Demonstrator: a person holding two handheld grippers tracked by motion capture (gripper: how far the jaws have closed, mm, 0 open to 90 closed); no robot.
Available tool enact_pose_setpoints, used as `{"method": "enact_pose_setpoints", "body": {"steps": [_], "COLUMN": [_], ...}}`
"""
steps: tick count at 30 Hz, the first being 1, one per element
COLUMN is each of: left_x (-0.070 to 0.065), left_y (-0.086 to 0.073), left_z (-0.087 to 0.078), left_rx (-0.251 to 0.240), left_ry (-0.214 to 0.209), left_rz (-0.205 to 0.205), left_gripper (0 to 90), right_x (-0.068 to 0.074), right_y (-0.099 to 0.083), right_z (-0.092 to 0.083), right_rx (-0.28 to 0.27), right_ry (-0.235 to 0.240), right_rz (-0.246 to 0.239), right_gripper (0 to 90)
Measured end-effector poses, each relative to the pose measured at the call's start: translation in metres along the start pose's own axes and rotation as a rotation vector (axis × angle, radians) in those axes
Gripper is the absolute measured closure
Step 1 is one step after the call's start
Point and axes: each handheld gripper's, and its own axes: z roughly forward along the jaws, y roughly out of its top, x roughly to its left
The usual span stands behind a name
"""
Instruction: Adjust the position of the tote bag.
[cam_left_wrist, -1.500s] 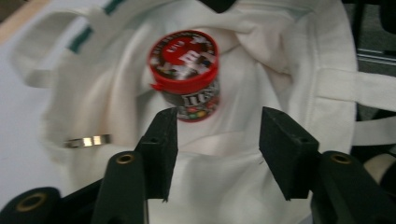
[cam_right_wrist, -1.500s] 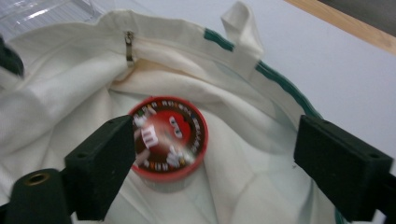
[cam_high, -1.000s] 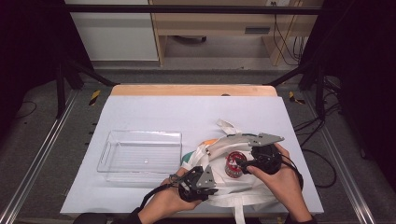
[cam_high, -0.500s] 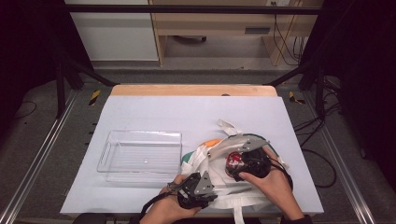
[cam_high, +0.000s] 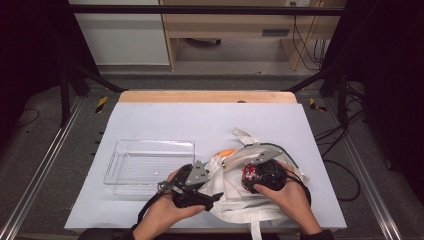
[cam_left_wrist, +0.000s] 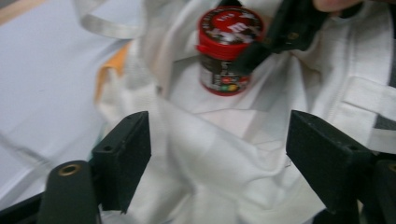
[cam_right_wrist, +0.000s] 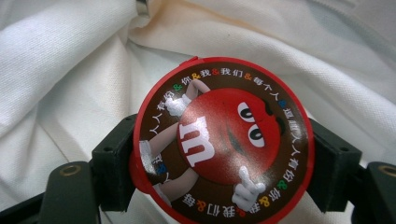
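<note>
Half-buried in the cloth bag

The orange thing (cam_high: 227, 151) peeks from the white bag (cam_high: 235, 200), unrecognisable; the candy jar (cam_right_wrist: 223, 140) hides its own body.

Red-lidded candy jar (cam_right_wrist: 223, 140), round cartoon label on lid, w/ dark printed band round body, lying tilted on white cloth bag (cam_high: 235, 197), near bag's open mouth, bag crumpled, straps splayed, orange item at its edge
</note>
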Motion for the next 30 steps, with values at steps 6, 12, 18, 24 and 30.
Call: {"method": "enact_pose_setpoints", "body": {"steps": [6,12,18,24,30], "left_x": [0.033,0.068,0.088,0.105,0.117], "left_y": [-0.005,-0.019,-0.034,-0.045,-0.053], "left_z": [-0.028,-0.054,-0.067,-0.08,-0.087], "left_rx": [-0.038,-0.053,-0.049,-0.073,-0.113], "left_ry": [0.074,0.156,0.198,0.236,0.263], "left_rz": [-0.055,-0.135,-0.198,-0.253,-0.316], "left_gripper": [19.4,18.7,17.7,17.1,16.9], "right_x": [0.004,0.004,0.008,0.01,0.012], "right_y": [0.003,0.008,0.011,0.017,0.032], "right_z": [-0.016,-0.029,-0.036,-0.05,-0.066], "right_rx": [-0.032,-0.071,-0.076,-0.095,-0.129], "right_ry": [-0.013,-0.031,-0.039,-0.054,-0.058], "right_rz": [-0.003,-0.002,-0.013,-0.028,-0.037], "right_gripper": [25.4,25.4,25.4,25.4,25.5]}}
